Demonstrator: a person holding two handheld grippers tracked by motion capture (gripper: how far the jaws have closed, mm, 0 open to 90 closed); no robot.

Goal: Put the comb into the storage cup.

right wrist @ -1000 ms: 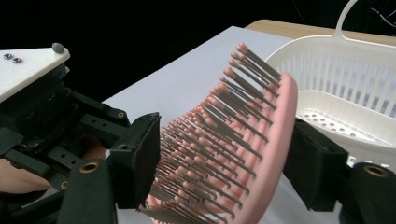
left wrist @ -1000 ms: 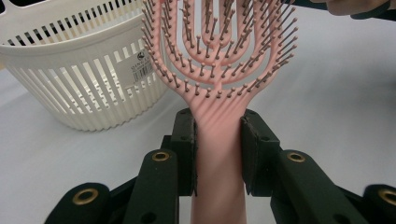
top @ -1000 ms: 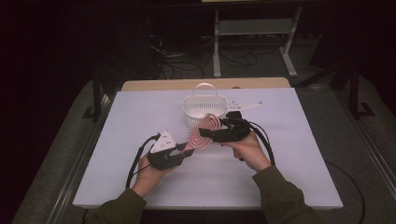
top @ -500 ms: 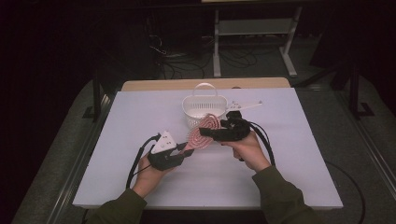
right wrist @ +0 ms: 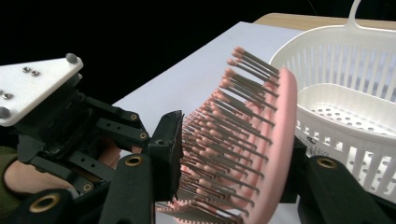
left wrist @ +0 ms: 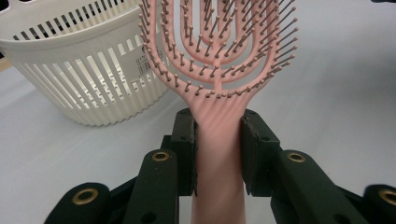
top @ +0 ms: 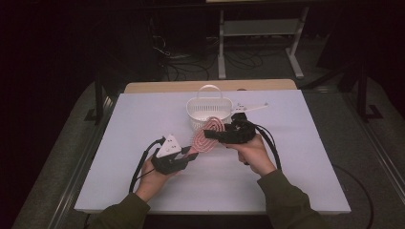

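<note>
A pink hairbrush [top: 203, 141] with open loops and ball-tipped bristles hangs just above the white table [top: 286, 181], in front of a white slatted basket [top: 208, 107]. My left gripper [top: 191, 155] is shut on its handle [left wrist: 219, 154], with a pad on each side. My right gripper [top: 211, 133] comes in from the right across the brush head [right wrist: 275, 140]. Its jaws have just been closing with the head between them: one pad rests on the bristle tips, the other on the smooth back. The basket [right wrist: 355, 84] stands empty right behind.
A wooden board edge [top: 205, 86] runs along the table's far side. Beyond it a metal stand [top: 260, 28] and loose cables [top: 239, 59] lie on the dark floor. Bare white tabletop stretches left, right and in front of both hands.
The right gripper's jaws have drawn in on the brush head. Both hands, the brush and the basket stay where they were.
</note>
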